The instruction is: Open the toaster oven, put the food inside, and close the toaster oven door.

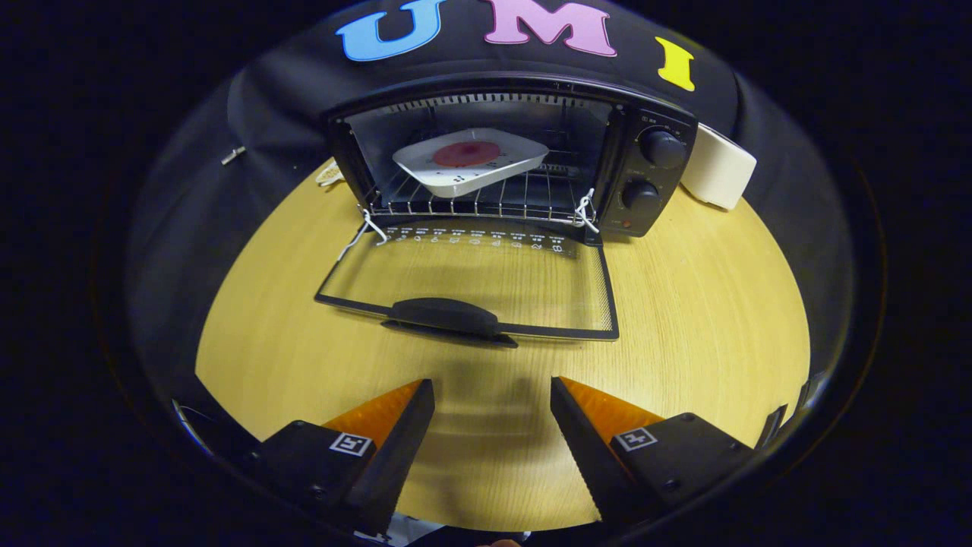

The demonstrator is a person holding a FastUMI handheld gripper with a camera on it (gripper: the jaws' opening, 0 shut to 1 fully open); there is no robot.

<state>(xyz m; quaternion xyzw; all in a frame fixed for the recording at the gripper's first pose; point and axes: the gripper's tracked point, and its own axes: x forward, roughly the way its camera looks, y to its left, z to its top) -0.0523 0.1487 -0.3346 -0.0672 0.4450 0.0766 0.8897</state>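
One round wooden table (683, 319) fills the middle of the frame, with a black toaster oven (516, 152) at its far side in the upper centre, glass door (471, 281) folded down flat toward the camera. A white plate of food (469, 158) sits tilted on the wire rack (486, 201) inside. At the bottom centre, the gripper (492, 395) hangs wide open, holding nothing, short of the door handle (444, 315).

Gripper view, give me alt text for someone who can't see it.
A black toaster oven stands open on a wooden table, its glass door folded flat, a white plate of food on the wire rack. The open gripper holds nothing, short of the door handle.
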